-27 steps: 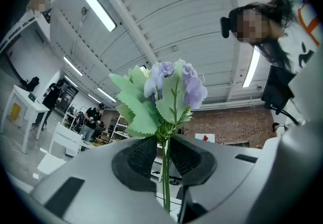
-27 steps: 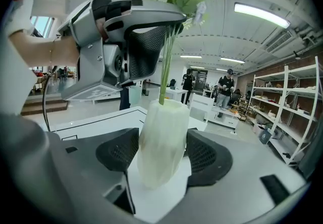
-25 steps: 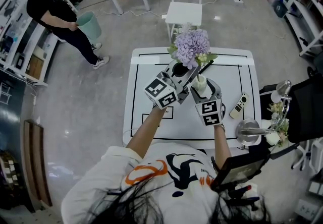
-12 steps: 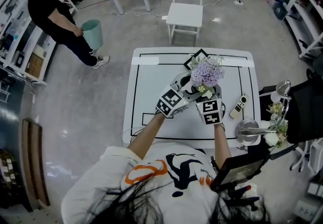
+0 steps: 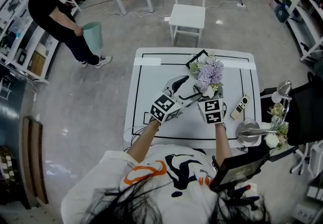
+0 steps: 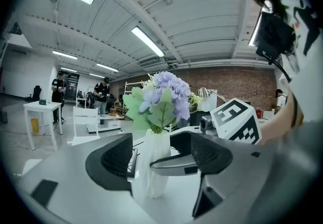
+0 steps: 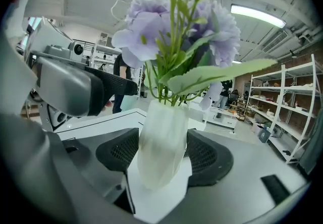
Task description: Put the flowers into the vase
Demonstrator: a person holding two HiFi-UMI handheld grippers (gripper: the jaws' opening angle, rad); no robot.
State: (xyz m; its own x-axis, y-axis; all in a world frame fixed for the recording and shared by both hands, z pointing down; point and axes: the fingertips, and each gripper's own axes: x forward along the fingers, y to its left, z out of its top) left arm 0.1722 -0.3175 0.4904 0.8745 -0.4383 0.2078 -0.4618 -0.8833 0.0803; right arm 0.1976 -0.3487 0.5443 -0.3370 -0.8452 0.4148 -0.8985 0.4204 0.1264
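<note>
A bunch of purple flowers [image 5: 209, 71] with green leaves stands upright in a white ribbed vase [image 7: 164, 142] on the white table [image 5: 151, 81]. My right gripper [image 7: 164, 156] is shut on the vase, one pad pressing each side of its body. My left gripper [image 5: 194, 89] sits just left of the vase, and its jaws are opening. In the left gripper view the vase [image 6: 154, 167] and the flowers [image 6: 161, 98] show in the gap between those jaws, and neither pad touches them. The vase itself is hidden under the blooms in the head view.
A white remote control [image 5: 238, 107] lies right of the vase. A black-framed square [image 5: 197, 59] lies behind the flowers. A silver lamp [image 5: 250, 131] hangs over the table's right edge. A white chair [image 5: 187, 11] stands beyond the table. A person with a teal bucket [image 5: 93, 36] stands far left.
The flowers came down from above the table's far side into the vase. My left gripper sank with them, let go of the stems and opened. The right gripper stayed on the vase.
</note>
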